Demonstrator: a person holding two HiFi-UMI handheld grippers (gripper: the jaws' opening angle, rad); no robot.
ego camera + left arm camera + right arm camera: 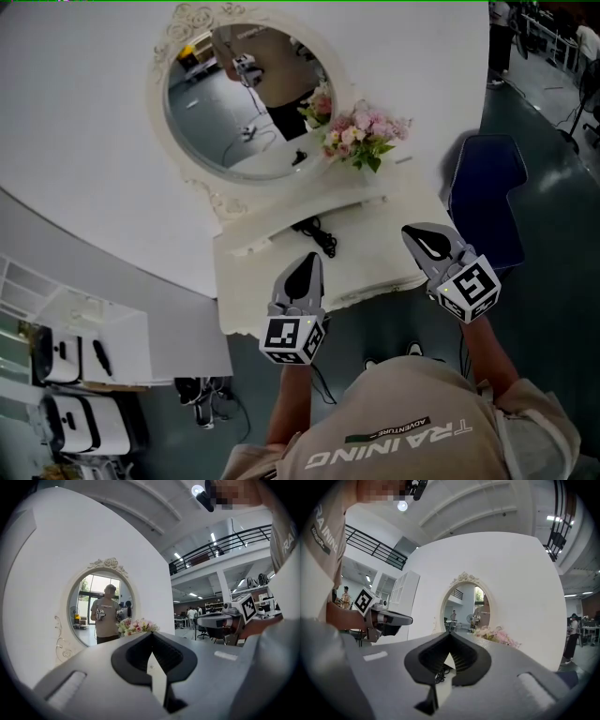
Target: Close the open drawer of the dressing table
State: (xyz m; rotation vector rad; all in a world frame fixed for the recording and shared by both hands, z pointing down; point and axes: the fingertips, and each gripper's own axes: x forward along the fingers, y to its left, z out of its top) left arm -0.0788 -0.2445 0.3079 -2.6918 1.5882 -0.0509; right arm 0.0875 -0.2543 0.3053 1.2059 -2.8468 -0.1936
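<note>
A white dressing table [251,281] stands against a white wall, with an oval mirror [246,103], a bunch of pink flowers [361,136] and a black cable [319,234] on top. I cannot make out its drawer in any view; the front is hidden below the tabletop edge. My left gripper [312,259] hovers over the table's front edge, jaws shut with nothing between them [151,633]. My right gripper [411,231] hangs over the table's right front corner, also shut and holding nothing [450,632]. Both point toward the mirror [98,611] [468,606].
A dark blue chair [487,197] stands right of the table. A white shelf unit [66,356] with devices sits at the lower left, and shoes [197,394] lie on the floor beside it. My torso fills the bottom of the head view.
</note>
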